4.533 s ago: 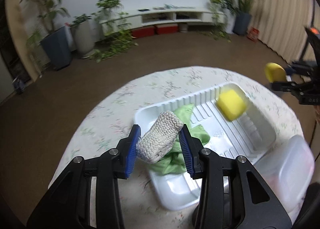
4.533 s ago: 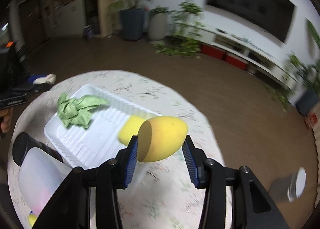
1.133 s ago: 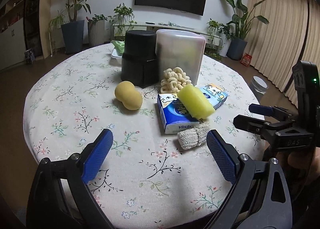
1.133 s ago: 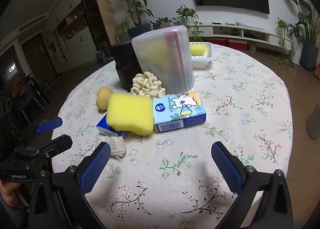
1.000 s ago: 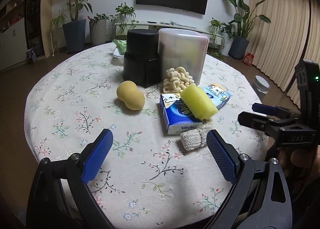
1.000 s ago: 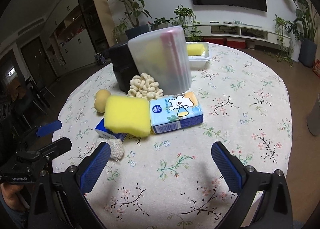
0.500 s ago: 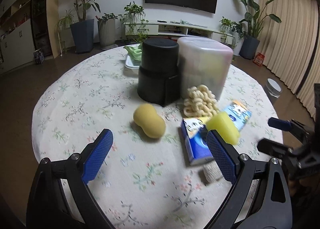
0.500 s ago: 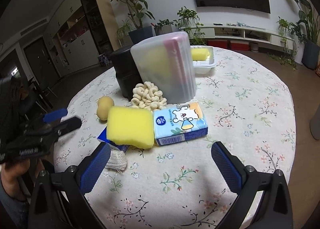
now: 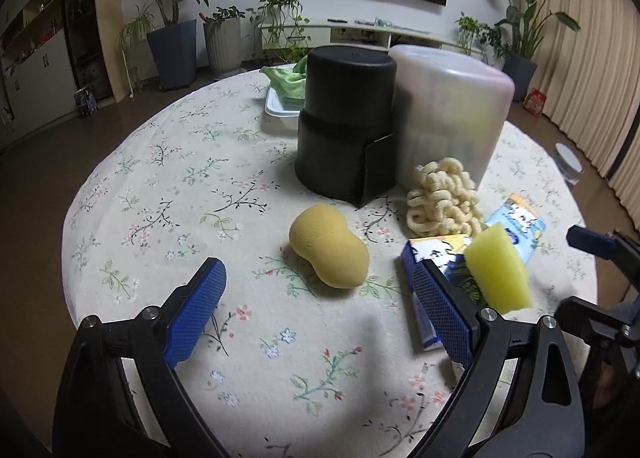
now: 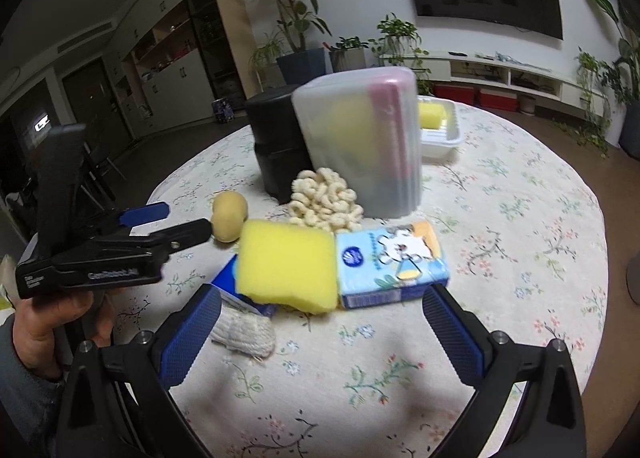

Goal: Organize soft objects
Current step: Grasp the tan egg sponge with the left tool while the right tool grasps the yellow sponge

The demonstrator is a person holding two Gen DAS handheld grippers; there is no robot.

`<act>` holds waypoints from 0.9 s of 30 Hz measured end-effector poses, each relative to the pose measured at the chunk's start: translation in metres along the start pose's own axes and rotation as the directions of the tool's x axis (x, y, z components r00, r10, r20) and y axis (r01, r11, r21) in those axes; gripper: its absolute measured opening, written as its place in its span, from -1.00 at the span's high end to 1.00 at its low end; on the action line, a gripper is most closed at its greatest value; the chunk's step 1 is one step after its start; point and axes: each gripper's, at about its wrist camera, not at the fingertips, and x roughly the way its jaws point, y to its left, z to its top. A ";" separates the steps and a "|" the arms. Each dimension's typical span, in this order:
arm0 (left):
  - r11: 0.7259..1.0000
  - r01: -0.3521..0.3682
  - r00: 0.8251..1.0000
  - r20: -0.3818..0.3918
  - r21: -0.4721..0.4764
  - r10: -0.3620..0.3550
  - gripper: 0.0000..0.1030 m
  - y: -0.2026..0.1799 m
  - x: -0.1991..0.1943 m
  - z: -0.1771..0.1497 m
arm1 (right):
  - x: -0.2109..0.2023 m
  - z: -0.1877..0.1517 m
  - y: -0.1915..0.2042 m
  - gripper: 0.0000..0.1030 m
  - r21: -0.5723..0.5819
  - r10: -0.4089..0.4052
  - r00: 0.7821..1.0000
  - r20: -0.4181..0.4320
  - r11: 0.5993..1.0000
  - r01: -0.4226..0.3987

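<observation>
Both tongs gape wide and hold nothing. Ahead of the left tongs [image 9: 316, 306], the peanut-shaped yellow sponge [image 9: 328, 252] lies on the flowered tabletop [image 9: 160, 193] at twelve o'clock, just beyond the blue pads. From the right tongs [image 10: 320, 338], the square yellow sponge [image 10: 288, 264] rests on a tissue pack [image 10: 390, 262] at twelve o'clock, and the knitted white roll [image 10: 244, 332] lies near the left pad at ten o'clock.

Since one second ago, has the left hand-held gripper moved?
Yes. In the right wrist view, the left hand-held gripper has advanced toward the peanut-shaped sponge; earlier it sat back near the table edge. Its jaws are open.
</observation>
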 end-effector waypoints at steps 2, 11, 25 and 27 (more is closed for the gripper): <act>1.000 0.000 1.000 -0.011 0.003 0.000 -0.85 0.001 0.003 0.004 | 0.003 0.004 0.004 -1.00 -0.010 0.005 1.000 0.000 1.000 -0.005; 1.000 0.021 0.997 -0.071 0.003 -0.021 -0.85 0.006 0.026 0.008 | 0.026 0.020 0.021 -0.97 -0.065 0.031 0.999 -0.007 0.997 -0.032; 0.996 0.073 0.993 -0.087 -0.045 -0.076 -0.84 0.009 0.042 0.010 | 0.052 0.014 0.030 -0.77 -0.117 0.000 0.999 -0.040 0.993 -0.005; 0.996 0.074 0.992 -0.097 -0.052 -0.079 -0.83 0.010 0.045 0.010 | 0.053 0.013 0.032 -0.76 -0.130 -0.003 0.999 -0.038 0.991 -0.002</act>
